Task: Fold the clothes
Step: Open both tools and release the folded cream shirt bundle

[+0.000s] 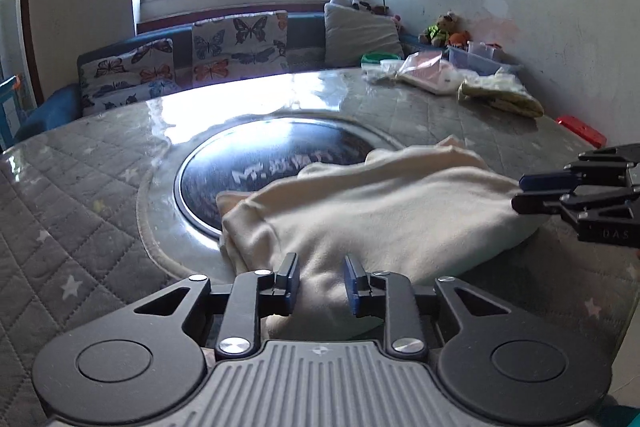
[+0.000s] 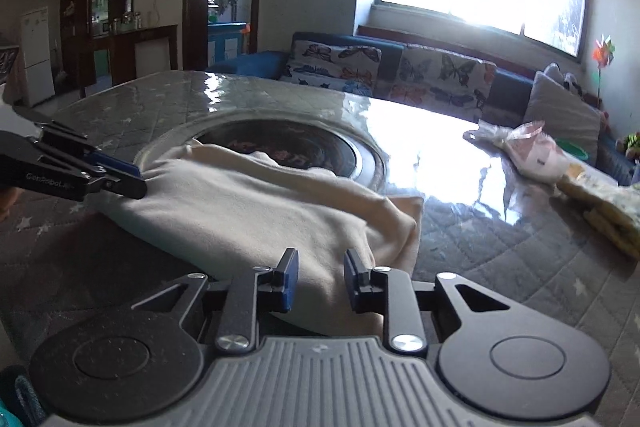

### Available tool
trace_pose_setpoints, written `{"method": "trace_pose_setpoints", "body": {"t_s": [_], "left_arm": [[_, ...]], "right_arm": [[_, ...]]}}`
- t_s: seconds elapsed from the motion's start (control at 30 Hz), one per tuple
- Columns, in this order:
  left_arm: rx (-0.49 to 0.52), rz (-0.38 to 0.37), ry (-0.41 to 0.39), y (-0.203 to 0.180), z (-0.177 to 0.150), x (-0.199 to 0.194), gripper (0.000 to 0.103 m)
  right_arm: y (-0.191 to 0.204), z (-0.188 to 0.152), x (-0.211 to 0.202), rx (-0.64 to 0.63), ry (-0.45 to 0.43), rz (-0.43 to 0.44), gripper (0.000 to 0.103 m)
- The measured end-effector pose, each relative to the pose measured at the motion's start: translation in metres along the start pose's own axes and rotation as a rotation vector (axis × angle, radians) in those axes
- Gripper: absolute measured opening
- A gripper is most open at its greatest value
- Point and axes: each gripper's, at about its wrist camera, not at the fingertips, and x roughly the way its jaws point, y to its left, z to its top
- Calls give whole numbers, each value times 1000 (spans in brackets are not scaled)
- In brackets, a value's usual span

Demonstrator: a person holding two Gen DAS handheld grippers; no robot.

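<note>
A cream garment (image 1: 380, 211) lies bunched across the table, partly over the dark round inset (image 1: 256, 163). My left gripper (image 1: 322, 283) is open, its fingers on either side of the garment's near edge. My right gripper (image 1: 520, 193) shows at the right of the left wrist view, at the garment's right end. In the right wrist view the same garment (image 2: 248, 211) lies ahead; my right gripper (image 2: 320, 279) is open over its near edge, and my left gripper (image 2: 140, 181) touches the garment's left end.
The quilted grey table (image 1: 80, 211) has a glossy cover. Bags and folded cloths (image 1: 496, 95) lie at the far right, with a red item (image 1: 582, 131) near the edge. A sofa with butterfly cushions (image 1: 224, 47) stands behind the table.
</note>
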Motion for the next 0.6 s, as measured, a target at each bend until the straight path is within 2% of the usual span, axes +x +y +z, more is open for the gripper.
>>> {"method": "trace_pose_setpoints", "body": {"t_s": [0.1,0.27,0.37,0.5,0.53,0.6], "left_arm": [[-3,-14,-25,-7,9,1,32],[-19,-14,52,-16,7,22,33],[-31,-6,73,-18,4,24,41],[-49,10,69,-20,8,20,48],[-53,16,69,-21,8,20,52],[-56,26,66,-22,9,17,57]], "right_arm": [[7,6,0,-2,-22,23,25],[18,2,14,12,10,43,27],[20,-3,13,14,22,34,37],[21,-2,7,30,12,29,43],[21,-2,7,35,11,27,46],[23,-1,4,44,3,20,54]]}}
